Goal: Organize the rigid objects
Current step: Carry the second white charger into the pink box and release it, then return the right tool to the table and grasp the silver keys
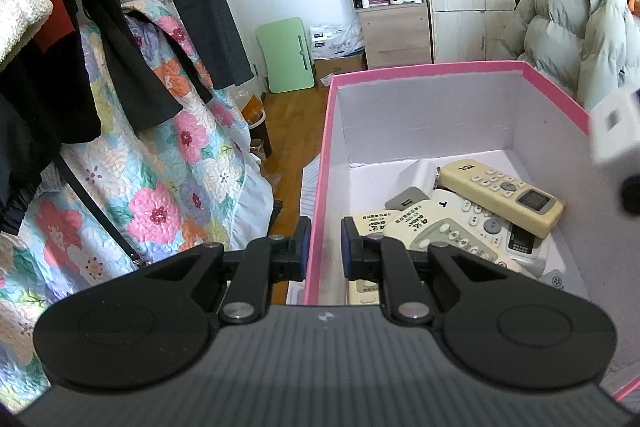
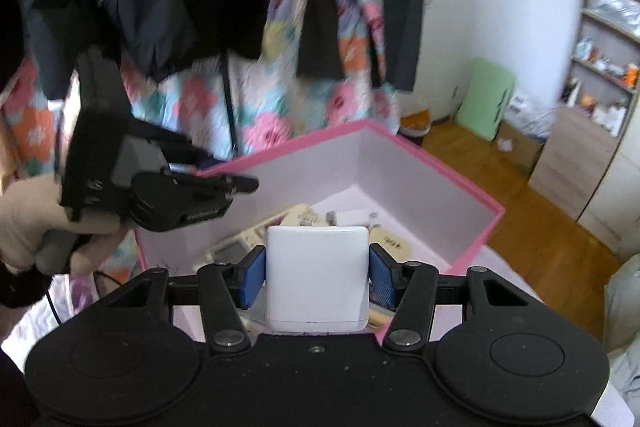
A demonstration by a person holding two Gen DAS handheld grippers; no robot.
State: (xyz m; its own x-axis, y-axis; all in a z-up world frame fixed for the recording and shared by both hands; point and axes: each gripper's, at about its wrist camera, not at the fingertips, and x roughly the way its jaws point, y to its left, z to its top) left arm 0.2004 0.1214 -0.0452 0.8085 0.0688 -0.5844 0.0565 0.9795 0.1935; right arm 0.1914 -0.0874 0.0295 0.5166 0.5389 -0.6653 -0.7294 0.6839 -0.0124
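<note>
Above the pink box (image 2: 436, 167) of remote controls (image 1: 496, 193), the right claw (image 2: 316, 277) hangs level, clamped on a white charger block (image 2: 317, 277), while the left claw (image 1: 325, 253) straddles the box's left wall, fingers slightly apart, gripping nothing.

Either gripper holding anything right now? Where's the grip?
Right gripper: white block, jaws on its two side faces. Left gripper: nothing held, jaws straddling the pink box wall.
</note>
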